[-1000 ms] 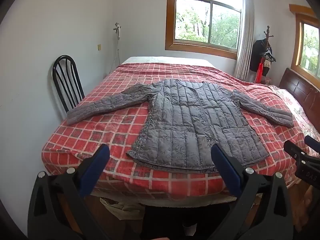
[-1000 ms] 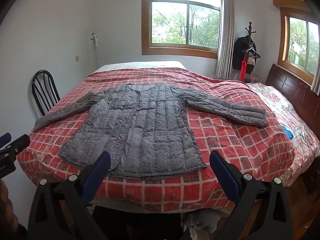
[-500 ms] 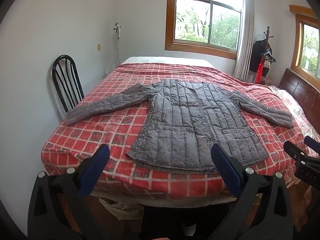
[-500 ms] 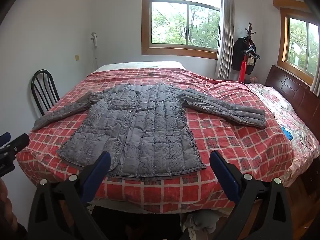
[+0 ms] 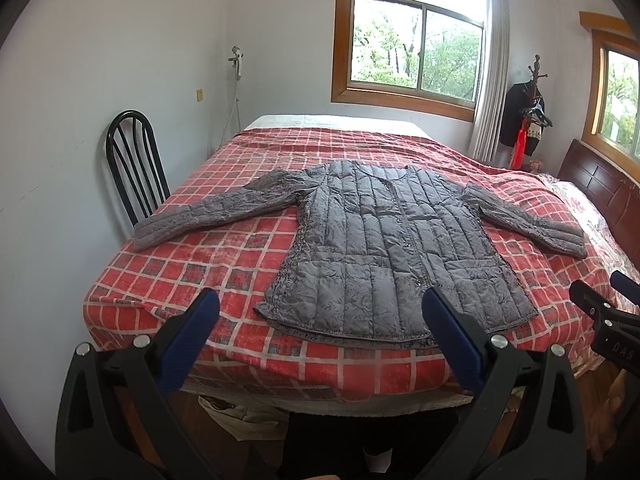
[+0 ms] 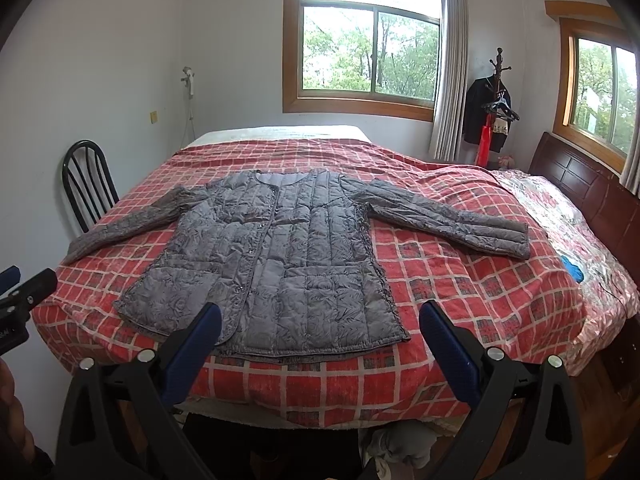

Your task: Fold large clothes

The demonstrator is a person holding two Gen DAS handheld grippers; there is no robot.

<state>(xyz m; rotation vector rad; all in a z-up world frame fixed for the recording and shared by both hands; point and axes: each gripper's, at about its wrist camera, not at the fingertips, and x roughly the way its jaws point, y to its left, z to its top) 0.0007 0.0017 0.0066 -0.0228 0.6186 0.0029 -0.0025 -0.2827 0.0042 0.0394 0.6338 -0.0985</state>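
Note:
A grey quilted jacket point(image 5: 384, 248) lies flat and face up on the bed, both sleeves spread out to the sides, its hem toward me; it also shows in the right wrist view point(image 6: 280, 256). My left gripper point(image 5: 320, 312) is open and empty, held off the near bed edge in front of the hem. My right gripper point(image 6: 320, 316) is open and empty too, at the same distance in front of the hem. Each gripper shows at the edge of the other's view.
The bed carries a red checked cover point(image 5: 224, 264) point(image 6: 460, 292). A black chair point(image 5: 134, 168) stands at the left wall. A dark wooden headboard point(image 6: 580, 188) is on the right, a small blue object point(image 6: 573, 270) near it. A coat stand point(image 6: 496, 112) is by the window.
Both views have shifted very slightly; the jacket and both open grippers stay as they were.

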